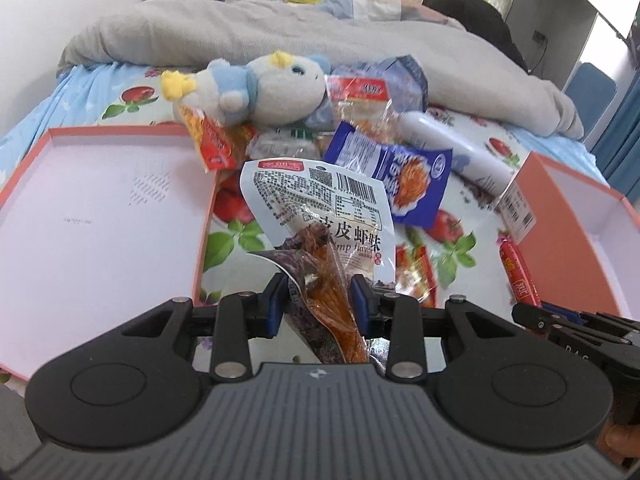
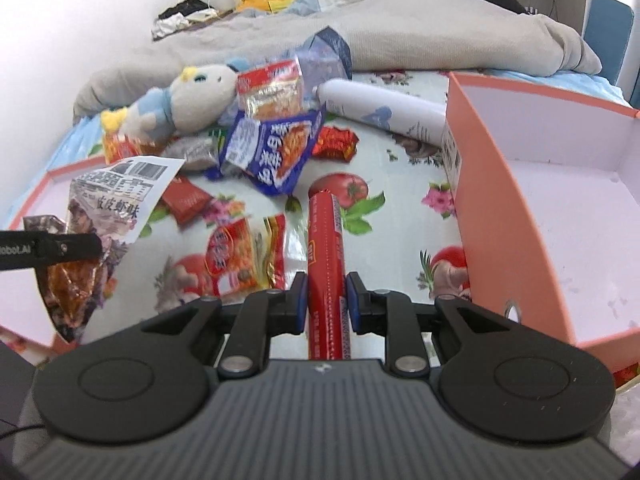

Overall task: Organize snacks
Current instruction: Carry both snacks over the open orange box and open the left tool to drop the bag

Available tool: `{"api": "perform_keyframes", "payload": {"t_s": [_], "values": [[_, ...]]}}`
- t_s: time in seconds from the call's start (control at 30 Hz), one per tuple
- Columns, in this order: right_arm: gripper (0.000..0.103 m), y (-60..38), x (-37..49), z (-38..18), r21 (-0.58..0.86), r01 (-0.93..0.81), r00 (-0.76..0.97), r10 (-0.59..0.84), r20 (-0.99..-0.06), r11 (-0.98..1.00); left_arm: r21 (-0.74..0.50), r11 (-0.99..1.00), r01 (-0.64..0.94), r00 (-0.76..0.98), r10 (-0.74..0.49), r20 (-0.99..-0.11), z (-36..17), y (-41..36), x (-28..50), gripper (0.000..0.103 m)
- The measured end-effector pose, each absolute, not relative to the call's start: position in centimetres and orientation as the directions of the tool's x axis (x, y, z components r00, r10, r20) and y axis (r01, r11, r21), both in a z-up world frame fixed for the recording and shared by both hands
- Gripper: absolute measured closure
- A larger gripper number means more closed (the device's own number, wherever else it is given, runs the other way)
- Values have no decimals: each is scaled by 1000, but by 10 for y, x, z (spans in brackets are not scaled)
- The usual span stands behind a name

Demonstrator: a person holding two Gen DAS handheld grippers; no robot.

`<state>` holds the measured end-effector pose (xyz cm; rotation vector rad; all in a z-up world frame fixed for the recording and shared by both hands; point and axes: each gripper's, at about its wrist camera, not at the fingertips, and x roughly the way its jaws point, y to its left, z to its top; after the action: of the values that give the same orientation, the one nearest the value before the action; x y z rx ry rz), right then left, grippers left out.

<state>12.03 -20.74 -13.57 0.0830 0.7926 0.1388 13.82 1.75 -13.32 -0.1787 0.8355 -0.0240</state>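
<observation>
The white shrimp-flavour packet (image 1: 320, 208) is glossy crinkled plastic film, clear at its lower end; the red sausage (image 2: 326, 248) wears a smooth, shiny casing; the blue snack bag (image 1: 394, 178) is slick printed foil-like film; the plush toy (image 1: 260, 84) is soft, matt, fuzzy cloth; the pink box (image 2: 500, 208) looks like matt cardboard; the floral bedsheet (image 2: 392, 208) is smooth printed cloth; the grey duvet (image 1: 280, 32) looks soft and matt.

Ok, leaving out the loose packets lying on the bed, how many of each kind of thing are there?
Plush toy: 1
White bottle: 1
Pink box halves: 2
Sausage, held: 1
Shrimp-flavour packet, held: 1
Total: 6
</observation>
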Motion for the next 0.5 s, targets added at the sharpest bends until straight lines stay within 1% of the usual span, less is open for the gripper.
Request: {"api": "perform_keyframes", "payload": {"t_s": [0.17, 0.33, 0.5], "values": [[79, -211, 123, -114, 148, -101, 711, 176, -681, 984, -175, 984, -39, 687, -101, -720, -115, 11, 141, 63], [79, -215, 126, -87, 145, -106, 749, 175, -639, 984, -189, 982, -25, 707, -117, -697, -95, -1, 146, 63], [79, -222, 129, -61, 143, -107, 787, 172, -593, 984, -234, 972, -2, 737, -157, -657, -67, -12, 152, 63]]}}
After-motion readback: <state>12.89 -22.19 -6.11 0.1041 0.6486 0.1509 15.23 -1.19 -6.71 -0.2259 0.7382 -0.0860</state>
